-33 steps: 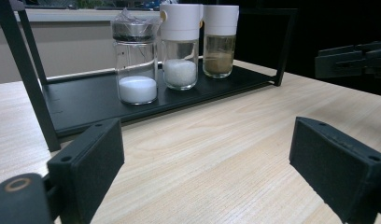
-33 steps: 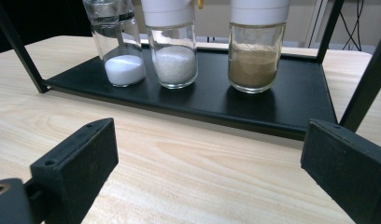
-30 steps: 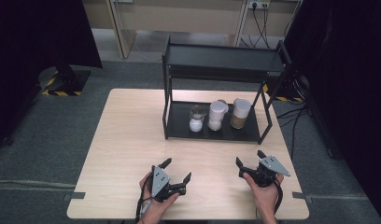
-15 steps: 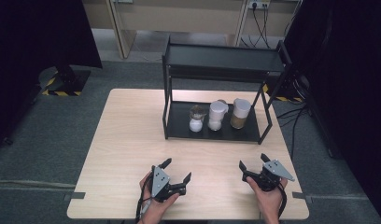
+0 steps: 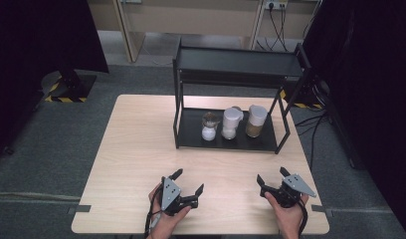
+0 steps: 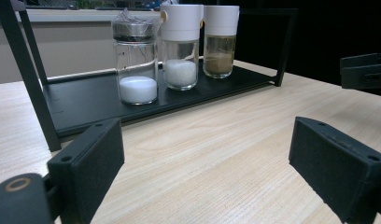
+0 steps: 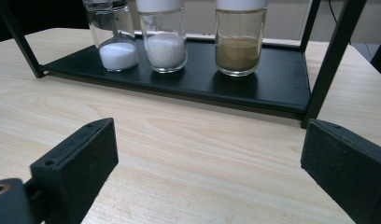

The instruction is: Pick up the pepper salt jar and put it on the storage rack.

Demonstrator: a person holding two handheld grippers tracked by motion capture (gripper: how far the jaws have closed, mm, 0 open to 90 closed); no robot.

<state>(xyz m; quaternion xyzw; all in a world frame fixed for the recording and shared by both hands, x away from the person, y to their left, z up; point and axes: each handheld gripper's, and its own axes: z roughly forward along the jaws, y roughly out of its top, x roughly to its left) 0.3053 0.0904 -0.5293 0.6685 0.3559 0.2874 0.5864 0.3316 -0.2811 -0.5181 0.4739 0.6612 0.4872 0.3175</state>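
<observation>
Left gripper: I have the left gripper (image 5: 188, 182) low over the near edge of the table (image 5: 136, 149), left of centre, held in a hand (image 5: 163, 219) coming in from the near side; its jaws stand wide apart with nothing between them.
Right gripper: my right gripper (image 5: 270, 178) sits near the table's near right corner, also in a hand (image 5: 289, 216), jaws spread wide and empty, bare wood showing between them in the right gripper view.
Rack: a black two-level rack (image 5: 236, 62) stands on the far half of the table, right of centre; its lower tray (image 5: 191, 132) rests on the tabletop.
Jars: three jars stand upright in a row on the lower tray, well apart from both grippers.
Left jar: a clear glass shaker (image 6: 136, 60) with a metal top holds a low layer of fine white powder.
Middle jar: a white-capped jar (image 6: 179, 44) just beside it holds coarser white grains.
Right jar: a second white-capped jar (image 7: 240, 39) holds brown powder, standing a little apart from the middle one.
Aim: in the left gripper view I look toward the jars from their left; in the right gripper view I face the tray nearly head-on.
Surroundings: grey carpet (image 5: 56, 144) lies around the table, dark curtains (image 5: 37, 45) to either side.
</observation>
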